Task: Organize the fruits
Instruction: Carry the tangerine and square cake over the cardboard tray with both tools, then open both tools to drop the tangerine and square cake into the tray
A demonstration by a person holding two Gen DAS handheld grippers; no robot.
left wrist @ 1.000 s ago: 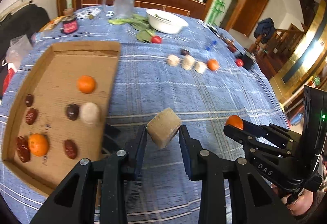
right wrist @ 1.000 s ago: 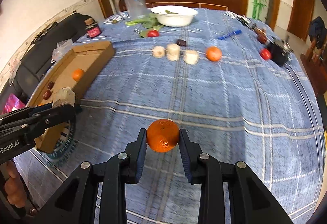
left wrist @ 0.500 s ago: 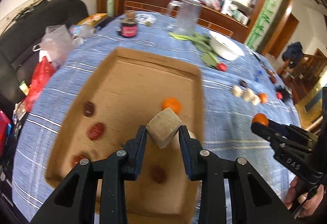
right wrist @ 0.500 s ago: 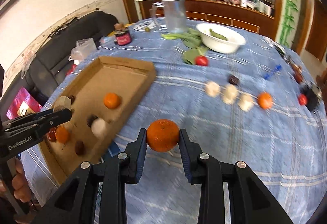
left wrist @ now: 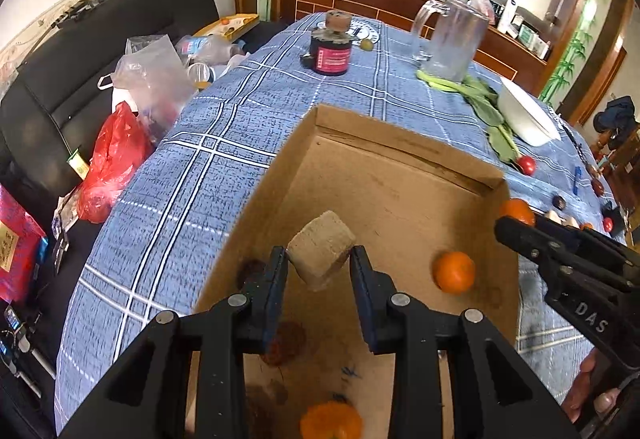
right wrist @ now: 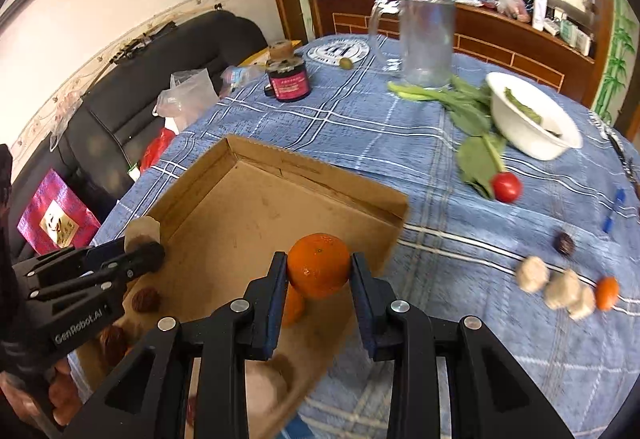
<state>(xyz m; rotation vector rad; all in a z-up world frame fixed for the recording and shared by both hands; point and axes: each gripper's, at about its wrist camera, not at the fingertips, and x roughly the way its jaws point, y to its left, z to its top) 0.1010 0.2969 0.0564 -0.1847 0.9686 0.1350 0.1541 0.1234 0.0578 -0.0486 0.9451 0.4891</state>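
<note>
**Both loads brought over the cardboard tray**

The tan block is clamped between the jaws of the left gripper, held in the air over the cardboard tray. The mandarin is pinched firmly in the right gripper, carried above the tray's near right edge. Inside the tray an orange fruit and dark dates are already lying. More pale pieces and a small orange are left in a row on the blue checked cloth, to the right.

For a clean drop, each load should be lowered close to the bare cardboard floor at the far end before the jaws are eased apart, so that nothing rolls; the mandarin is best brought further inside the wall first, and kept clear of the other gripper.
</note>
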